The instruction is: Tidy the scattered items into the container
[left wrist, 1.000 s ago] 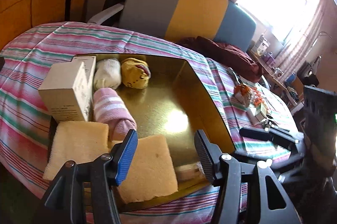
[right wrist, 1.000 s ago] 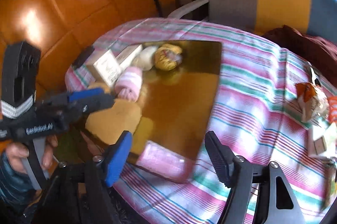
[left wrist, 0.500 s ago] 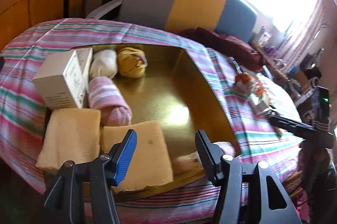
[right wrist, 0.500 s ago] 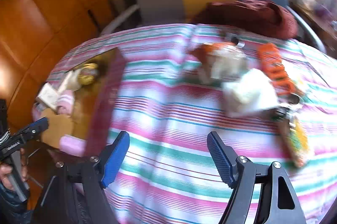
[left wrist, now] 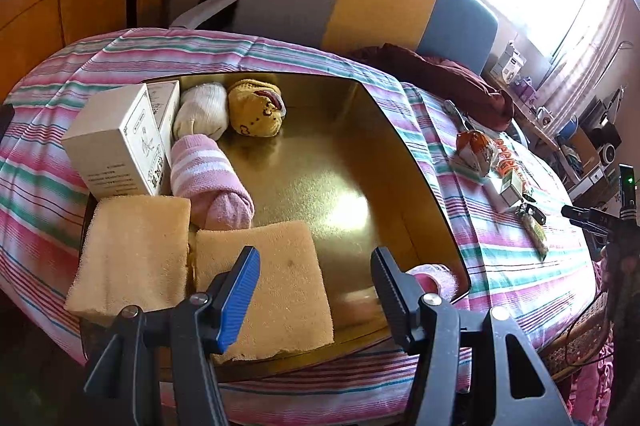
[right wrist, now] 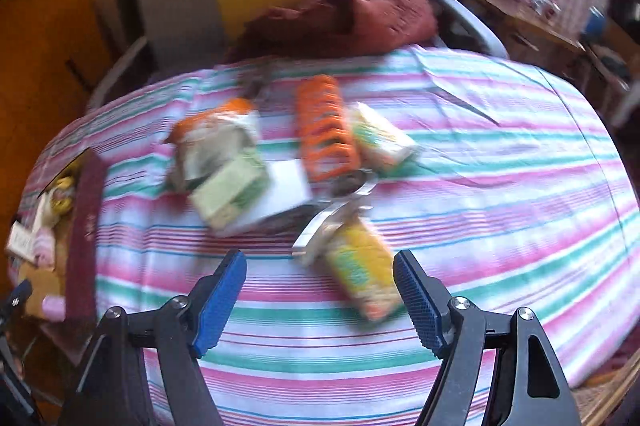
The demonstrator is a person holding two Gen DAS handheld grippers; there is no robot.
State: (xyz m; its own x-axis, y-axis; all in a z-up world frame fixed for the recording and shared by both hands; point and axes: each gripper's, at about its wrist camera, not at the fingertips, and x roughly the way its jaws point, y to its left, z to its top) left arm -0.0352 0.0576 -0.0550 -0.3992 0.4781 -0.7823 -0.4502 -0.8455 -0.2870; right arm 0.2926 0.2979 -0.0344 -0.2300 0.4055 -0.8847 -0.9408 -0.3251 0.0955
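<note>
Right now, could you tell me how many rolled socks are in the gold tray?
3: a white one and a yellow one at the far end, a pink striped one beside the boxes. Others may be hidden.

Gold tray [left wrist: 404,150] holds socks, sponges and boxes along its left; blurred snack packets [right wrist: 304,162] lie scattered beside it.

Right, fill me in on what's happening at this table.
A person is tidying scattered items into a gold tray. It already holds rolled socks, two boxes and sponges. The left claw hovers open over its near edge. The right claw, open and empty, faces snack packets lying loose on the striped cloth.
</note>
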